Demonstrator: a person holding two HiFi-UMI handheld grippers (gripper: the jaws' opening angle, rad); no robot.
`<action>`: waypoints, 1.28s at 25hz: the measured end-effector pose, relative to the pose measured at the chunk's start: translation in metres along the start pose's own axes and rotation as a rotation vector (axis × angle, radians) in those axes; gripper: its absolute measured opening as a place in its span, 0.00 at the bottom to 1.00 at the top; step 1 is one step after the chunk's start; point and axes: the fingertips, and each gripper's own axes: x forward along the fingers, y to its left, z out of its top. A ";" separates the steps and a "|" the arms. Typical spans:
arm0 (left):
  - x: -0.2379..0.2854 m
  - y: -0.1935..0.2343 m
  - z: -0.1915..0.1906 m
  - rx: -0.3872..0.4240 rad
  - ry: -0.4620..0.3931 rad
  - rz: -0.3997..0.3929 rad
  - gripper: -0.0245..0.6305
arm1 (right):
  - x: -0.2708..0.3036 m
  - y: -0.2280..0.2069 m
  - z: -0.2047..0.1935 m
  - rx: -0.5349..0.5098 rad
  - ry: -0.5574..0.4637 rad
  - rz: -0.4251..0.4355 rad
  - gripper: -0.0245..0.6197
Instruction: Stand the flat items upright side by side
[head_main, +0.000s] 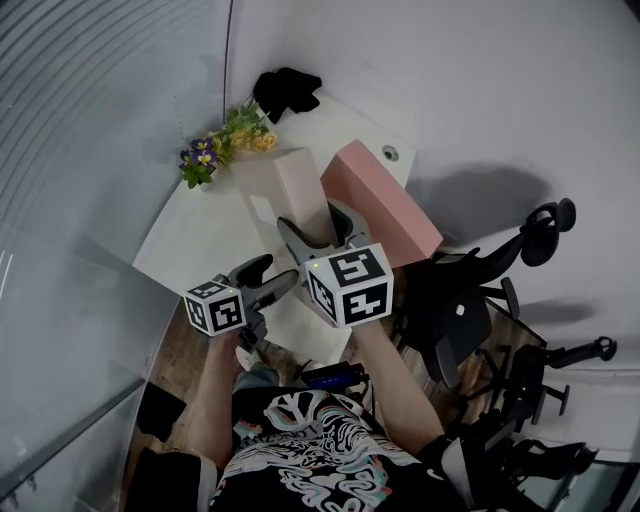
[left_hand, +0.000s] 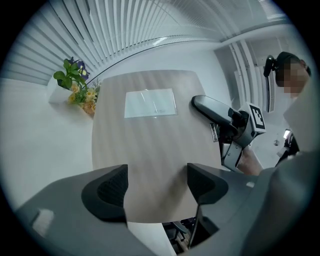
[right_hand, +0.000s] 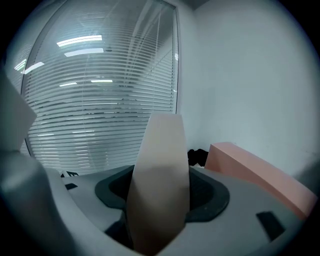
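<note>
**1. Right gripper** (right_hand: 159, 197). Its jaws are clamped on the near edge of the pale flat item (right_hand: 161, 165), one pad against each broad face. Its marker cube (head_main: 350, 285) sits at the rear, toward the person.

**2. Pale flat item.** A cream slab, seen edge-on from the right gripper, rising above and beyond the jaws. In the head view it stands on edge directly ahead of that gripper. Whether its lower edge rests on the desk cannot be told. One broad face is turned toward the left gripper and bears a whitish rectangular label (left_hand: 150, 102).

**3. Left gripper** (left_hand: 156, 185). Its jaws are wide apart, with nothing pressed between the pads. It is aimed at the slab's broad face, which fills the space beyond the jaws. It sits to the left of the right gripper and nearer the person.

**4. Pink flat item** (head_main: 378, 200). A thicker slab standing on a long edge, just right of the right gripper's jaws and alongside the pale one. A narrow gap shows between the two in the right gripper view.

**5. Desk** (head_main: 195, 240). White, lying under and ahead of both grippers.

**6. Flowers** (head_main: 215, 148). Yellow and purple, far ahead of the left gripper and to its left, at the desk's edge.

**7. Black object** (head_main: 286, 92). At the desk's far corner, beyond both slabs; what it is cannot be made out.

**8. Office chairs** (head_main: 455, 310). To the right of the right gripper, off the desk.

**9. Blinds** (right_hand: 100, 100). Behind the pale slab, ahead of the right gripper.
</note>
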 end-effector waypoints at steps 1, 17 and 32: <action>0.000 0.000 0.000 0.001 0.003 0.003 0.58 | -0.002 0.000 0.001 -0.001 -0.018 -0.003 0.49; 0.005 0.009 -0.003 -0.032 0.010 0.008 0.58 | -0.029 -0.004 -0.001 0.001 -0.253 -0.062 0.50; 0.014 0.009 -0.015 -0.037 0.026 0.015 0.58 | -0.051 -0.016 -0.015 0.024 -0.335 -0.084 0.50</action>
